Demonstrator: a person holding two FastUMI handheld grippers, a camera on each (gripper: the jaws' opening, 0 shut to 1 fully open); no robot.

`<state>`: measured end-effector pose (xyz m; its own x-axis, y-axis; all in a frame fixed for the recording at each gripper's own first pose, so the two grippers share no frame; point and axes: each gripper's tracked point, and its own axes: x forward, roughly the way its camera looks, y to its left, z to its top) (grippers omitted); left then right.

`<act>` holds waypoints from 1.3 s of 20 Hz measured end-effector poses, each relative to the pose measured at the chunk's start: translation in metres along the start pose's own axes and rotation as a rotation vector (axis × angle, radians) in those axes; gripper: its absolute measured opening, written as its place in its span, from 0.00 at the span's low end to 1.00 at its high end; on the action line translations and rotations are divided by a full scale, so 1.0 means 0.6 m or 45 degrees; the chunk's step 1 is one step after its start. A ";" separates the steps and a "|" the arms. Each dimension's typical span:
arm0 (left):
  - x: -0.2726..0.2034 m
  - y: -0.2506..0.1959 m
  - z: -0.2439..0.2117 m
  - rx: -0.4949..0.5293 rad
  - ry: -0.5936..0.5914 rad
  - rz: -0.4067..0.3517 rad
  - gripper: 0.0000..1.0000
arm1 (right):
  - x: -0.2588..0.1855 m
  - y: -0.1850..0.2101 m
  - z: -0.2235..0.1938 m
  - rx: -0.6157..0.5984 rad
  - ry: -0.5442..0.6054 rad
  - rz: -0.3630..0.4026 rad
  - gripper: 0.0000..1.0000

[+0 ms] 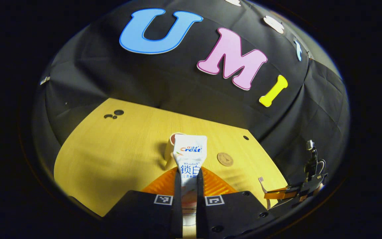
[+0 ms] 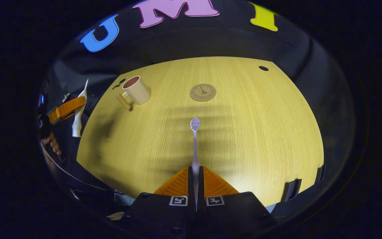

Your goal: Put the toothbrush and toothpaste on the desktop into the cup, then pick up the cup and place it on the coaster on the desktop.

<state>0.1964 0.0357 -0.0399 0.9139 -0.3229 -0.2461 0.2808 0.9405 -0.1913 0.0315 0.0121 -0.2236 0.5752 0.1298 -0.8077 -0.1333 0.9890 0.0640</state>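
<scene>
My left gripper (image 1: pixel 189 172) is clamped on the toothpaste (image 1: pixel 190 151), both fingers pressing its lower half, the tube standing up out of them with its flat crimped end on top. Just beyond the tube, partly hidden behind it, stands the cup (image 1: pixel 171 146) on the desktop (image 1: pixel 111 156); the coaster (image 1: pixel 225 159) lies flat ahead and to the right of my left fingers. My right gripper (image 2: pixel 196 174) is closed on the handle of the toothbrush (image 2: pixel 195 139), which points straight forward, bristle head farthest from me and lifted over the wood. From the right gripper view the coaster lies ahead past the bristles, and the cup stands upright, ahead and well to the left, handle toward me.
</scene>
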 end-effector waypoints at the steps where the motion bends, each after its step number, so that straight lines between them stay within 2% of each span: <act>1: 0.010 -0.002 0.017 0.009 -0.022 -0.006 0.21 | -0.007 0.000 0.004 0.010 -0.007 0.003 0.05; 9: 0.130 -0.033 0.149 0.089 -0.234 -0.045 0.21 | -0.067 0.014 0.036 0.075 -0.051 0.031 0.05; 15: 0.230 -0.033 0.174 0.058 -0.379 0.099 0.20 | -0.077 0.001 0.023 0.125 -0.032 0.014 0.05; 19: 0.268 -0.018 0.201 0.093 -0.527 0.195 0.20 | -0.077 -0.006 0.003 0.164 0.007 0.023 0.05; 23: 0.317 0.016 0.176 0.116 -0.499 0.278 0.22 | -0.072 -0.001 -0.007 0.230 0.059 0.069 0.05; 26: 0.335 0.027 0.159 0.104 -0.485 0.294 0.22 | -0.063 -0.012 -0.001 0.255 0.067 0.073 0.05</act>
<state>0.4128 -0.0037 -0.0021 0.9937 -0.0565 0.0964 0.0655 0.9935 -0.0931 0.0104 0.0000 -0.1939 0.5275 0.1877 -0.8286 0.0015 0.9751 0.2218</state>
